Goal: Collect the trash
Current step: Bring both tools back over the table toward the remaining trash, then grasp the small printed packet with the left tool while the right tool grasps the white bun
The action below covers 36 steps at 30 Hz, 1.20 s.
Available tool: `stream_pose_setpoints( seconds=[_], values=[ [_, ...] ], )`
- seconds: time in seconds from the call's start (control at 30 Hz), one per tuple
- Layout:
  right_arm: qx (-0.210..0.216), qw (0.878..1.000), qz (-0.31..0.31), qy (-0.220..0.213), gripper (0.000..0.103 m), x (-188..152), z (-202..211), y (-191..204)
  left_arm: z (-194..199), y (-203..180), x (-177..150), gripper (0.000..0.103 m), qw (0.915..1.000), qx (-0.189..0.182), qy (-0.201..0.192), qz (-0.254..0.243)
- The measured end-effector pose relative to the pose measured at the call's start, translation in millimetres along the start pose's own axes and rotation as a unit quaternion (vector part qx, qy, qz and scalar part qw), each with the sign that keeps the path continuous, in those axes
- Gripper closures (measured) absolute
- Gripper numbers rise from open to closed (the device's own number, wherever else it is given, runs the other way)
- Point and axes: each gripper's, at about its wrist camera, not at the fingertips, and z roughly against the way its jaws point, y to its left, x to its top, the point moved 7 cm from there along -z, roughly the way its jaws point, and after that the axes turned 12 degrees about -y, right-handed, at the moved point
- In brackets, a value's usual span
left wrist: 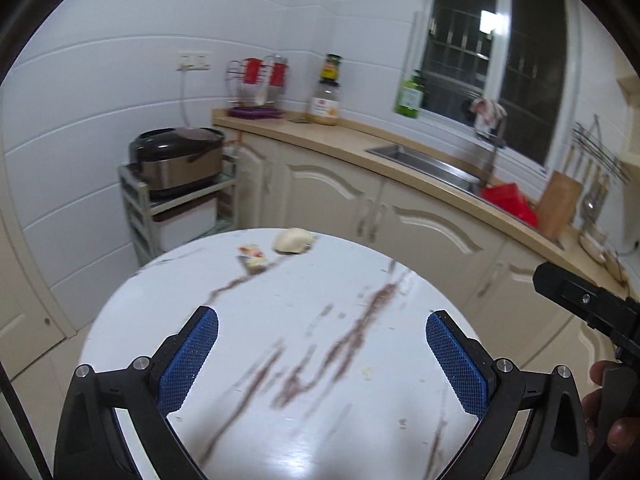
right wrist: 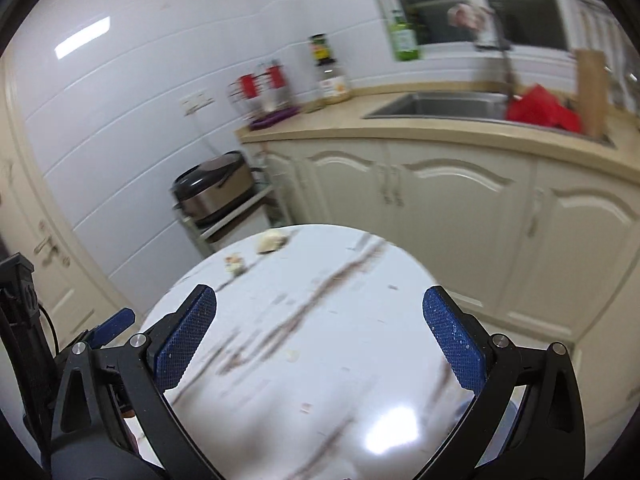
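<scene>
A round white marble-patterned table (left wrist: pixel 280 360) (right wrist: pixel 328 360) fills the lower part of both views. At its far edge lie a crumpled cream tissue (left wrist: pixel 292 241) (right wrist: pixel 271 241) and, just left of it, a small colourful wrapper (left wrist: pixel 253 257) (right wrist: pixel 235 263). A tiny pale scrap (left wrist: pixel 366 374) (right wrist: pixel 293 355) sits near the middle of the table. My left gripper (left wrist: pixel 322 344) hovers over the near side, wide open and empty. My right gripper (right wrist: pixel 320 330) is open and empty too, also above the near half. The right gripper's body shows at the right edge of the left wrist view.
Behind the table runs a cream cabinet row with a beige counter (left wrist: pixel 360 140), a steel sink (left wrist: pixel 432 164), a red bag (left wrist: pixel 510 202), bottles and a knife rack. A rice cooker (left wrist: pixel 178 158) sits on a metal shelf at the left. A door (right wrist: pixel 44 256) stands at far left.
</scene>
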Motion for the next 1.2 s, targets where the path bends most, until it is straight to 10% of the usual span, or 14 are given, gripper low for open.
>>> stream_pose_setpoints(
  seconds=[0.47, 1.2],
  values=[
    [0.046, 0.996, 0.063, 0.044, 0.000, -11.9, -89.7, 76.6, -67.4, 56.9, 21.0, 0.001, 0.9974, 0.062, 0.011, 0.036],
    [0.003, 0.988, 0.080, 0.135, 0.000, -33.0, -271.2, 18.5, -387.9, 73.3, 14.4, 0.007, 0.9842, 0.116, 0.133, 0.002]
  ],
)
